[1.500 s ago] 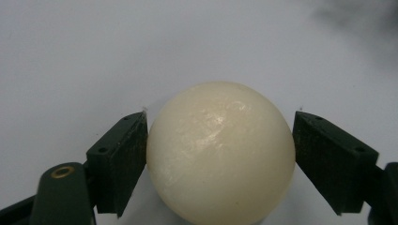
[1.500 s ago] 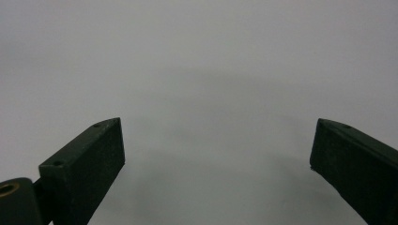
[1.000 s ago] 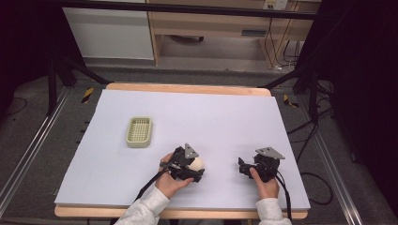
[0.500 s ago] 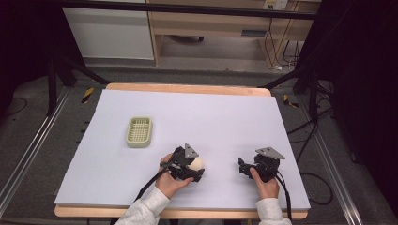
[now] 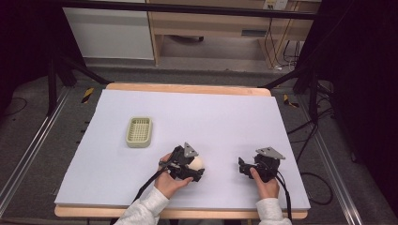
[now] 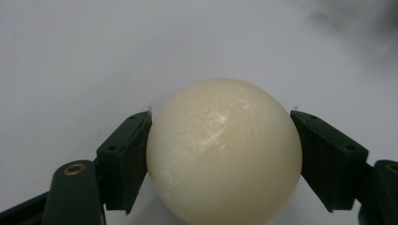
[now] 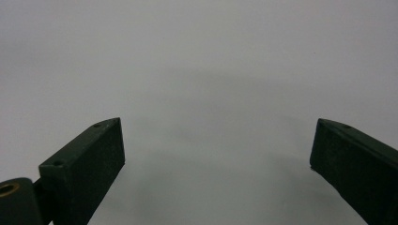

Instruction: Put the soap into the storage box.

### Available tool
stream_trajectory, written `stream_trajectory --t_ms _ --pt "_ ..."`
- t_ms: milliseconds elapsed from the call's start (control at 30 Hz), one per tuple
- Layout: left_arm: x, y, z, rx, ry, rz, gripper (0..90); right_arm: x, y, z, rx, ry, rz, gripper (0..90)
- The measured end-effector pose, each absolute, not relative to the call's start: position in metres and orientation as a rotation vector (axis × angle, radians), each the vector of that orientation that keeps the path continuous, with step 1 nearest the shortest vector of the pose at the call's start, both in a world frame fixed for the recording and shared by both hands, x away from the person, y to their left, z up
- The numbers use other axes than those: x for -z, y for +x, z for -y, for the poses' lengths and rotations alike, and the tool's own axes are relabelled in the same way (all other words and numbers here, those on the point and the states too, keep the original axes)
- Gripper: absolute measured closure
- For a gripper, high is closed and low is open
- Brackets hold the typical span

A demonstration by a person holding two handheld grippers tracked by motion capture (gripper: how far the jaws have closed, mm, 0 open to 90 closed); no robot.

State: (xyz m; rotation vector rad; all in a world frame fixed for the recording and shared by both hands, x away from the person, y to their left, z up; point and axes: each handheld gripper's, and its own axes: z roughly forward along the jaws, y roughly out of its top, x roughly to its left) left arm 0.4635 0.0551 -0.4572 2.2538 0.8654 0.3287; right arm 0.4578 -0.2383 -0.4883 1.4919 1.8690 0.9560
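Note:
A cream-coloured ball (image 5: 197, 162) rests low over the white mat near the front middle of the table. My left gripper (image 5: 193, 168) is shut on it. In the left gripper view the ball (image 6: 224, 150) sits between the two black jaws of the left gripper (image 6: 220, 113), and each pad touches one side of it. To the right, my right gripper (image 5: 241, 167) is held just above the mat and points left. Its jaws stand wide apart in the right gripper view, where the right gripper (image 7: 218, 121) has only bare mat between them.
A small pale green slotted tray (image 5: 139, 131) lies on the mat (image 5: 211, 117) to the left of middle, behind my left hand. The wooden table edge (image 5: 187, 88) runs along the back. Dark stands and cables flank the table on both sides.

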Motion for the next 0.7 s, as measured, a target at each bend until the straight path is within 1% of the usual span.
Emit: stream_trajectory --t_ms 700 --pt "0.435 0.462 -0.09 -0.369 2.223 -0.904 24.0 0.488 0.458 0.238 -0.958 1.499 -1.866 3.9"
